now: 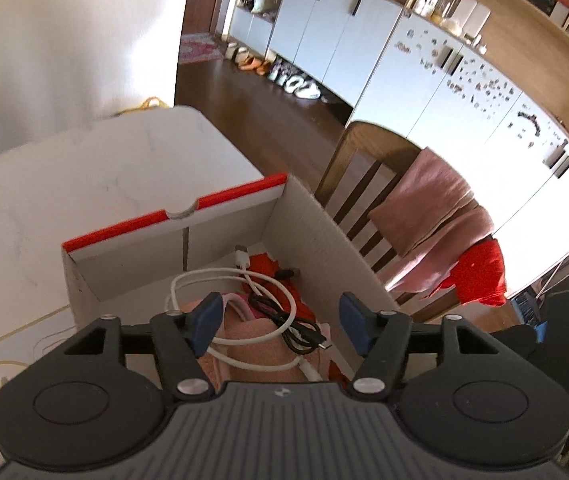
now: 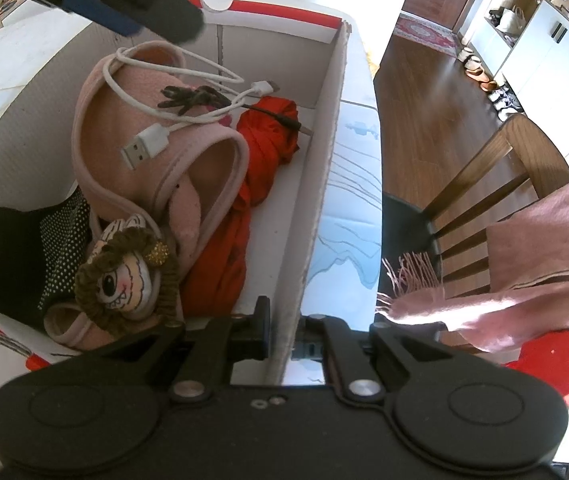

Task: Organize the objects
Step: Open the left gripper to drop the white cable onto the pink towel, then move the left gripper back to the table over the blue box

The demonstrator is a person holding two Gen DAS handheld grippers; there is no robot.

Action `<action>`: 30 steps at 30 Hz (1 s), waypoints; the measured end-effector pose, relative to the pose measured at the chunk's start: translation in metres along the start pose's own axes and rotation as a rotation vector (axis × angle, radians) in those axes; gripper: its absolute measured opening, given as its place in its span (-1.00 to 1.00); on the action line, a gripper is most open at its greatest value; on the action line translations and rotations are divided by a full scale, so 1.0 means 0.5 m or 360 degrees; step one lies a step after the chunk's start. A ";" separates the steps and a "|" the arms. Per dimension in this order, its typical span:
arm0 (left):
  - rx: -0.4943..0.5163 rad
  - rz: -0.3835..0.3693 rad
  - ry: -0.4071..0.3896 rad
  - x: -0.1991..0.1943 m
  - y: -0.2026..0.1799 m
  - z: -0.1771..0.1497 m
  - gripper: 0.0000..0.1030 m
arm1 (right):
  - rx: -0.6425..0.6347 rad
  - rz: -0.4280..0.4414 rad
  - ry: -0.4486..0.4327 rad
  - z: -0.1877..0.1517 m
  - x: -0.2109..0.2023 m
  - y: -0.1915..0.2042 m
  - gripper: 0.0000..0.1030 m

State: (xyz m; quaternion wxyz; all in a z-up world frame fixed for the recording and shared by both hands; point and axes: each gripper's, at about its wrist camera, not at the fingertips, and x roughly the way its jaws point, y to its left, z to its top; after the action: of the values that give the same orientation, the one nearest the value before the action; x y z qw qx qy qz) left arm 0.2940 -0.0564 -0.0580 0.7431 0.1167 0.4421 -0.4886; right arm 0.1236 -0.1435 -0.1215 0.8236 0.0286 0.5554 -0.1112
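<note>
The cardboard box (image 2: 326, 128) with a red rim stands on the white table (image 1: 64, 184), and everything to be tidied already lies inside it. Going left to right in the right wrist view: a black dotted pouch (image 2: 32, 248) sits in the near left corner, a doll (image 2: 124, 280) with brown yarn hair leans against it, a pink slipper (image 2: 144, 152) fills the middle, and a red cloth (image 2: 252, 168) lies along the right wall. A white cable (image 2: 148, 144) and a black cable (image 2: 192, 96) are draped on top of the slipper.

The left gripper (image 1: 280, 320) hangs over the open box with its blue pads (image 1: 208, 320) spread wide and nothing between them; the two cables and the slipper lie directly below the gap, apart from the fingers. In the right wrist view it shows only as a dark arm at the upper left, above the far end of the box.

The right gripper (image 2: 284, 340) is pressed together on the box's right wall, one finger inside and one outside, at the near end, just beside the red cloth.

Right of the table stands a wooden chair (image 2: 496, 176) with a pink scarf (image 2: 524, 264) over its back
</note>
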 end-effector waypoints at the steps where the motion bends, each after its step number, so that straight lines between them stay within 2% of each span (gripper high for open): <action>1: -0.0005 -0.0006 -0.0015 -0.009 0.000 -0.001 0.28 | 0.0001 -0.0004 -0.0001 0.000 -0.001 0.000 -0.88; 8: 0.0004 0.0004 -0.0118 -0.082 0.006 -0.019 0.42 | 0.0004 -0.0009 -0.0003 0.002 -0.004 0.002 -0.88; 15: -0.0007 0.0098 -0.0207 -0.150 0.032 -0.058 0.64 | 0.0001 -0.0010 0.0000 0.002 -0.005 0.003 -0.88; 21: -0.0122 0.0169 -0.0259 -0.207 0.097 -0.102 0.70 | -0.0004 -0.0012 -0.0001 0.002 -0.006 0.002 -0.88; 22: -0.0142 0.0181 -0.0264 -0.214 0.110 -0.108 0.84 | -0.0005 -0.0013 0.0000 0.002 -0.005 0.001 -0.88; 24: -0.0189 0.0243 -0.0295 -0.232 0.138 -0.128 1.00 | -0.0006 -0.0015 0.0002 0.001 -0.005 0.001 -0.88; 30: -0.0365 0.0360 -0.0292 -0.254 0.221 -0.191 1.00 | -0.0014 -0.0023 0.0008 0.003 -0.005 0.002 -0.87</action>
State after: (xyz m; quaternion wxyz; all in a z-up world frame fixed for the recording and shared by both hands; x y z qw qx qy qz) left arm 0.3173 0.1353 -0.0440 0.8390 0.0351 0.4093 -0.3568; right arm 0.1244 -0.1424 -0.1189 0.8214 0.0212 0.5583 -0.1146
